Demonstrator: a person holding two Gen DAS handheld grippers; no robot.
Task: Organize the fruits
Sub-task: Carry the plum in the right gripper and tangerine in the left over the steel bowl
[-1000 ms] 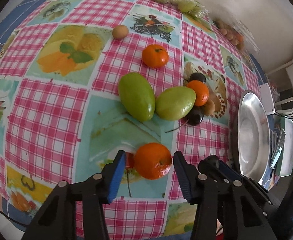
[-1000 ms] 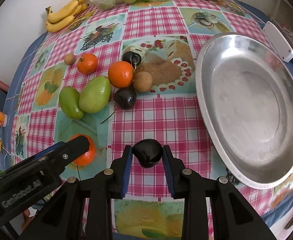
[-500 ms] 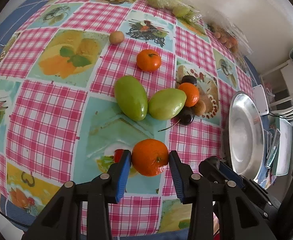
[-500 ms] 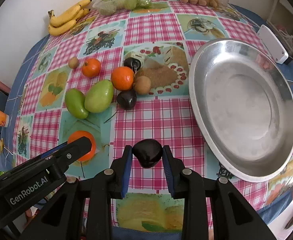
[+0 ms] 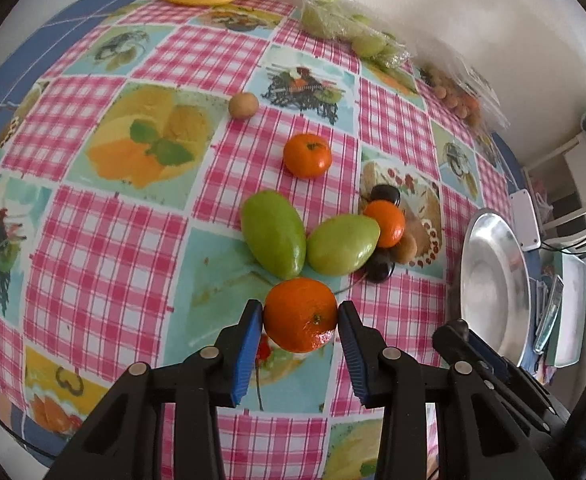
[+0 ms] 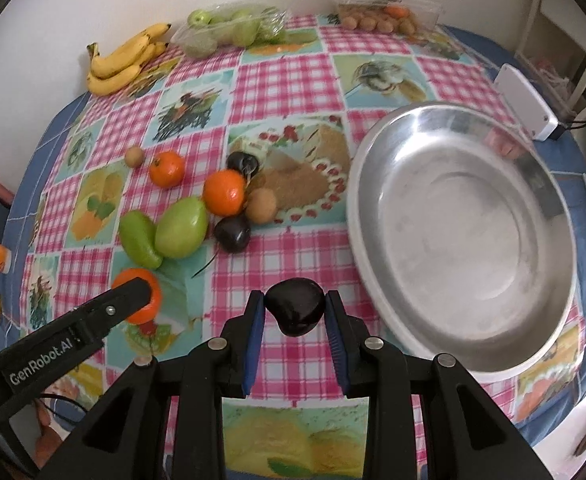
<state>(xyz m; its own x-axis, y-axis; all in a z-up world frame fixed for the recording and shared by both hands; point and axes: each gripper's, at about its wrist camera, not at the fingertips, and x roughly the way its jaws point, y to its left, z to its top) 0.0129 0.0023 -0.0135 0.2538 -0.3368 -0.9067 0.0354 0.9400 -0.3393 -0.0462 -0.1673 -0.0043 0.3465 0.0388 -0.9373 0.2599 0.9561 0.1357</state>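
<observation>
Tabletop (image 6: 285, 80), round, w/ pink-check picture cloth, carries all items. Steel basin (image 6: 459, 236) sits on its right side, nothing in it. Banana bunch (image 6: 123, 62) at far edge by wall; bagged green fruit (image 6: 229, 30) and a clear box of small brown fruit (image 6: 377, 18) also along far edge. White box (image 6: 527, 102) just beyond basin rim.

Two green mangoes (image 5: 273, 238) (image 5: 343, 244) lie side by side, touching, mid-cloth. Beside them a cluster: orange (image 6: 225, 192), brown round fruit (image 6: 261, 205), two dark plums (image 6: 233, 233) (image 6: 244, 163). Second orange (image 6: 167, 169) and a small tan fruit (image 6: 134, 156) lie apart, further left.

Left gripper (image 5: 299, 318): jaws clenched on a tangerine (image 5: 300, 314), pads pressing both sides; fruit is near the mangoes' ends.

Right gripper (image 6: 295, 310): jaws clenched on a dark plum (image 6: 295, 310), above checked cloth just left of basin's near rim.
</observation>
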